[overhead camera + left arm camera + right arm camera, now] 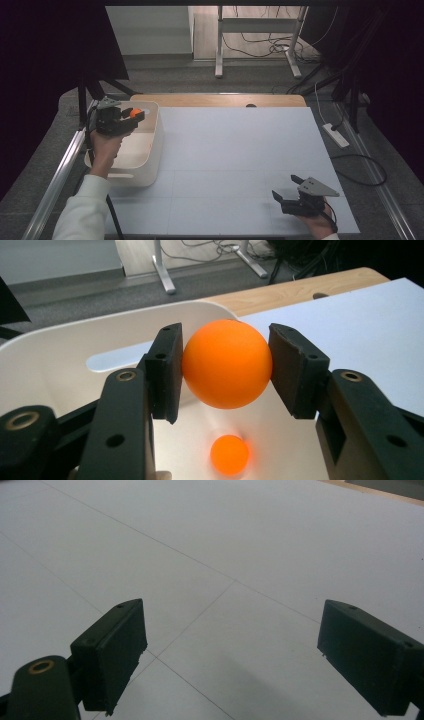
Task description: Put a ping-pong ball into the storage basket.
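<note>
My left gripper (133, 116) hangs over the far end of a white plastic bin (150, 165) at the table's left edge, shut on an orange ball (135, 112). In the left gripper view the ball (227, 364) sits squarely between the two black pads (167, 372), which press on its sides, above the inside of the bin (55, 365). Below it, a blurred orange round shape (229, 455) shows on the bin's floor; I cannot tell whether it is a second ball or a reflection. My right gripper (285, 185) rests low at the front right, open and holding nothing (230, 625).
A white sheet (235, 160) covers the table, with a strip of bare wood (220, 100) along the far edge. A metal rail (60, 170) runs along the left side. Beyond the table are desk legs (218, 45), cables and a power strip (336, 135) on the floor.
</note>
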Available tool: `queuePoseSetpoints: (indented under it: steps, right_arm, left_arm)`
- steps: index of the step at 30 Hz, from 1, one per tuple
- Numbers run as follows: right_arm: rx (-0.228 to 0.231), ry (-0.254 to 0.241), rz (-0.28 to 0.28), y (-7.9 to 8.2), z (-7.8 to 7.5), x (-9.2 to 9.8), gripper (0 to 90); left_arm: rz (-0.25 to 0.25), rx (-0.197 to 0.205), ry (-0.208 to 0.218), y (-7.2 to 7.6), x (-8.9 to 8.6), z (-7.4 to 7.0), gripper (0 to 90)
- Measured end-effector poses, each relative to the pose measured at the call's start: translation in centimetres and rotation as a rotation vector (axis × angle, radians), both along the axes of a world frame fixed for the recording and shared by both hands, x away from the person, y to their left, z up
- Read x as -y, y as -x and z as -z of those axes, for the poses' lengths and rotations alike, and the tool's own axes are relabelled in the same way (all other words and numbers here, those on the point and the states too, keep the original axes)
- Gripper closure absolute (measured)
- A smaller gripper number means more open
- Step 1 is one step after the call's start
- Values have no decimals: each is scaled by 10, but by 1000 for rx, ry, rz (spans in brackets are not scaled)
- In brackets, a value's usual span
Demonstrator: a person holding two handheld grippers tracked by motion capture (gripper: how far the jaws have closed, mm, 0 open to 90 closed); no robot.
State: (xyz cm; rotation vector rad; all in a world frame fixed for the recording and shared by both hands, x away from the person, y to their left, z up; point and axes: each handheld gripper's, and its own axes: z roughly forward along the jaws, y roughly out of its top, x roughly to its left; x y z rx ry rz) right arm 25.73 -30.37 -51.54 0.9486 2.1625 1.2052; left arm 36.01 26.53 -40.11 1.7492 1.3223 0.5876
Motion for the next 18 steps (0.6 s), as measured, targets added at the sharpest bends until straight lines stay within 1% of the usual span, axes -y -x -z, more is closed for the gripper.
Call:
queuePoseSetpoints:
  steps: [2,7,12,18]
  right_arm:
    - [1,2,2,0,0,0,118]
    - [2,2,2,0,0,0,118]
    - [0,2,1,0,0,0,119]
    - [-1,3,0,0,0,0,119]
  left_arm:
    - [-3,-4,-2,0,0,1,505]
    - [-16,-28,-11,-3,-2,7,505]
    - [-20,-45,-7,-5,-2,12,504]
    - [-16,-67,-29,-7,1,15,504]
